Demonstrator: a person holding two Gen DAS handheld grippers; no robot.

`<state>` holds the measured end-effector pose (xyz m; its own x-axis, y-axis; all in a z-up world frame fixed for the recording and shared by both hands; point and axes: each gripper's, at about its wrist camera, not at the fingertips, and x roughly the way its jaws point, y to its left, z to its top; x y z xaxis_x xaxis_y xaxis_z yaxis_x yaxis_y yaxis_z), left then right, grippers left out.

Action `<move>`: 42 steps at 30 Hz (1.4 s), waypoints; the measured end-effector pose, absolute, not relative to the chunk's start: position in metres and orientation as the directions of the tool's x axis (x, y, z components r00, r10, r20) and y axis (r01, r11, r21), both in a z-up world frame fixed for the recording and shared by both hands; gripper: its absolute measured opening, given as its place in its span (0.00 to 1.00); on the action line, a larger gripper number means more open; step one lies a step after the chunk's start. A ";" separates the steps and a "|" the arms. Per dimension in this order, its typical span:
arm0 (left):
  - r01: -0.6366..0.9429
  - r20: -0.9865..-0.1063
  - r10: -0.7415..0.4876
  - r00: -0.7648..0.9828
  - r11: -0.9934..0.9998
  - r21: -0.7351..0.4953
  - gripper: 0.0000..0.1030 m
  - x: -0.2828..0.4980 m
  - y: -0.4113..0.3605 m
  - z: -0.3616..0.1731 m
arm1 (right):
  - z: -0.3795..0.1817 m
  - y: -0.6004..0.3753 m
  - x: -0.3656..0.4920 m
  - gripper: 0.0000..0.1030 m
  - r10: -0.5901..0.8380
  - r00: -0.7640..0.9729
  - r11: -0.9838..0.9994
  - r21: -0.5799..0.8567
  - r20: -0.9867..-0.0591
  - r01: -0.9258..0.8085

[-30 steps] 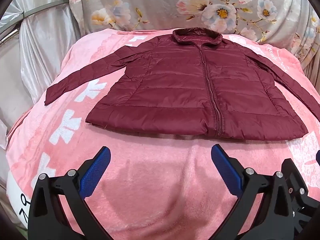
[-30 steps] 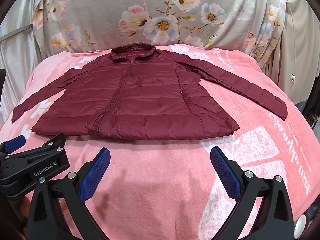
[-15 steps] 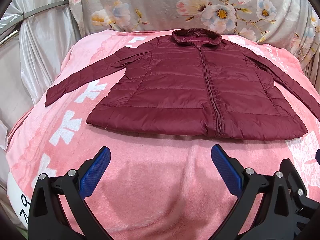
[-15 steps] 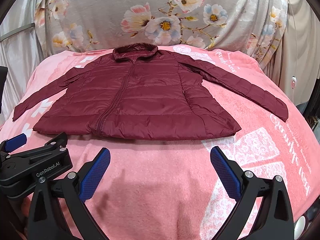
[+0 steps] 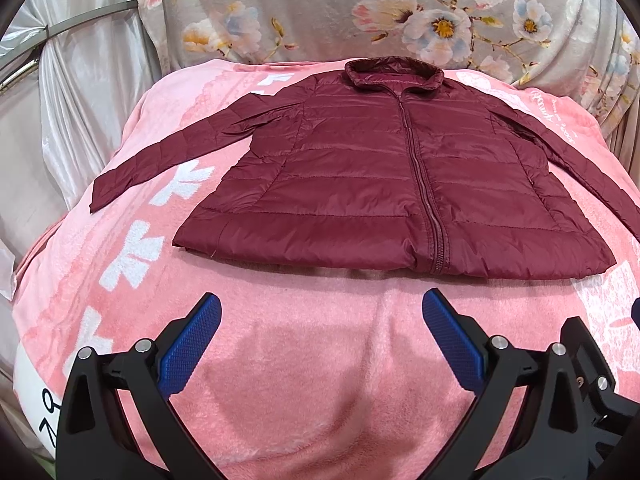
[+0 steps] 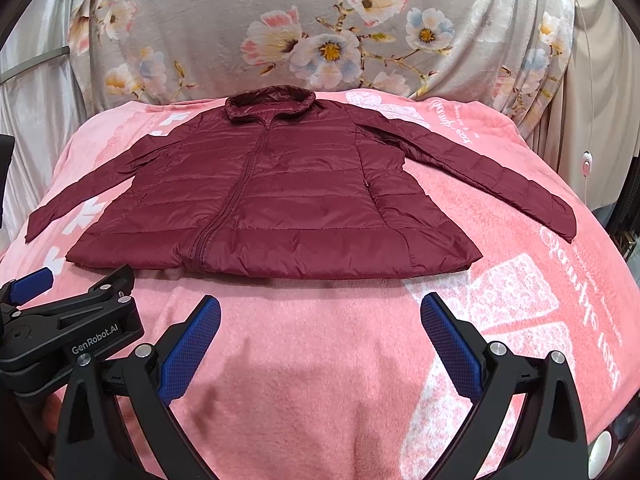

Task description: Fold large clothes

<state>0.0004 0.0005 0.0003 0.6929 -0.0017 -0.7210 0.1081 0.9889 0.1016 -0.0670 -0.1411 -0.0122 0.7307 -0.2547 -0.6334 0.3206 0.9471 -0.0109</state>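
Note:
A dark red quilted jacket [image 5: 360, 176] lies flat and zipped on a pink blanket [image 5: 304, 360], collar far, hem near, both sleeves spread out to the sides. It also shows in the right wrist view [image 6: 272, 200]. My left gripper [image 5: 320, 320] is open and empty, hovering over bare blanket short of the hem. My right gripper [image 6: 320, 320] is open and empty, also short of the hem. The left gripper's body [image 6: 68, 332] shows at the lower left of the right wrist view.
A grey floral cloth [image 5: 360, 12] hangs behind the blanket. Silvery drapes [image 5: 80, 92] stand at the left. A white cord with a switch [image 6: 586, 164] hangs at the right. The blanket [image 6: 520, 320] drops off at both sides.
Both grippers have drifted slightly; the jacket sits a little lower in the views. The jacket itself has not moved, and both grippers stay open.

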 end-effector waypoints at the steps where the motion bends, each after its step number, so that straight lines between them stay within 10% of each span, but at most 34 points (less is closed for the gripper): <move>1: 0.107 -0.721 -0.001 0.693 0.989 0.102 0.95 0.000 0.001 0.000 | -0.013 -0.141 -0.067 0.95 -0.254 0.731 0.947 -0.010 -0.634 0.321; 42: 0.105 -0.720 0.001 0.694 0.989 0.103 0.95 -0.002 -0.003 0.001 | -0.016 -0.136 -0.067 0.95 -0.249 0.731 0.949 -0.011 -0.635 0.314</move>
